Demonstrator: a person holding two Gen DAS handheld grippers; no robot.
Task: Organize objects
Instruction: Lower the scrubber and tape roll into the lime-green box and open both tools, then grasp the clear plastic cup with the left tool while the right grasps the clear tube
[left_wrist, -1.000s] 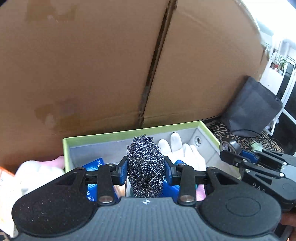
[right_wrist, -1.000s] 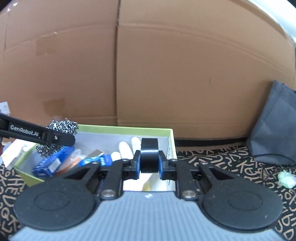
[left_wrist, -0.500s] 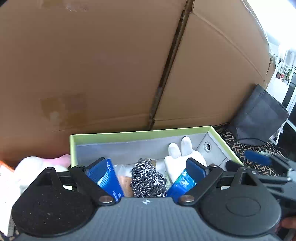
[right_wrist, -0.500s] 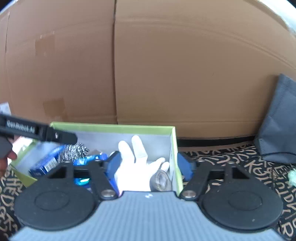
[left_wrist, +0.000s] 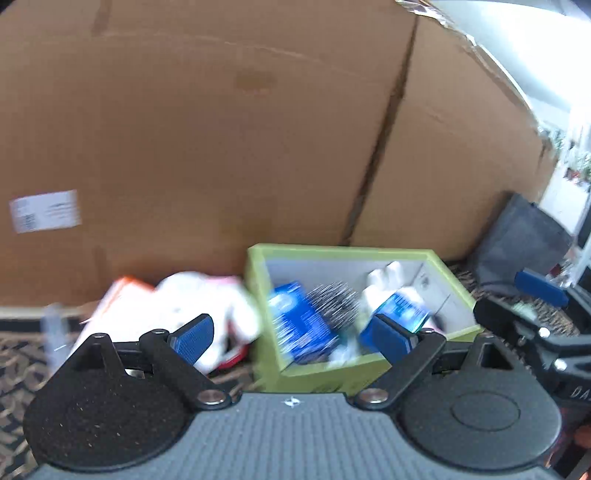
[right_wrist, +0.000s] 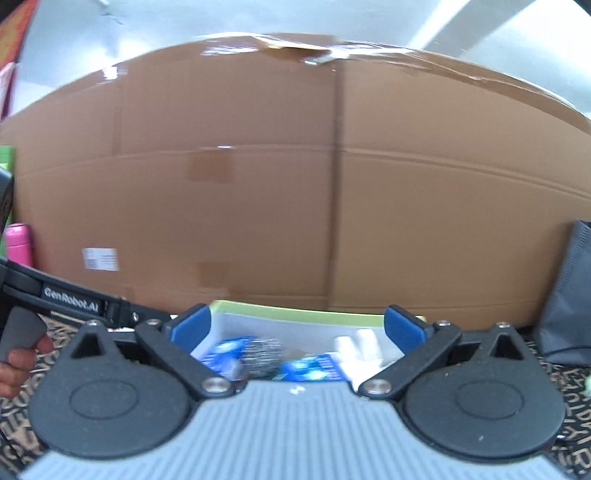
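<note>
Left wrist view, near to far: the left gripper (left_wrist: 291, 338) fills the lower frame with its blue-padded fingers (left_wrist: 192, 338) spread wide and nothing between them; just beyond, at lower centre, stands the green box (left_wrist: 369, 373), grey inside, holding a blue carton (left_wrist: 299, 325) at its left, a steel wool scourer (left_wrist: 334, 302) at centre, a white glove (left_wrist: 384, 284) with fingers pointing up toward the back wall, and a second blue pack (left_wrist: 404, 312) in front of the glove; left of the box, on the patterned cloth (left_wrist: 22, 343), lies a blurred heap of white and pink items (left_wrist: 192, 299) with an orange-edged pack (left_wrist: 123, 290); at the right edge the right gripper (left_wrist: 535, 314) appears side-on, its fingers apart; behind it stands a dark grey bag (left_wrist: 521, 240); a large cardboard carton (left_wrist: 221, 140) with a white label (left_wrist: 44, 211) closes the background.

Right wrist view, near to far: the right gripper (right_wrist: 297, 326) occupies the lower frame, fingers wide apart and empty; between them lies the green box (right_wrist: 295, 314), showing blue packs (right_wrist: 310, 369), the steel wool scourer (right_wrist: 267, 354) and the white glove (right_wrist: 360, 343); at the left edge the left gripper (right_wrist: 122, 312), marked "GenRobot.AI", reaches in toward the box, with a hand (right_wrist: 18, 365) on its handle; the cardboard carton (right_wrist: 332, 184) fills the middle; a pink bottle (right_wrist: 18, 243) stands at far left; the dark grey bag (right_wrist: 565, 295) sits at far right.
</note>
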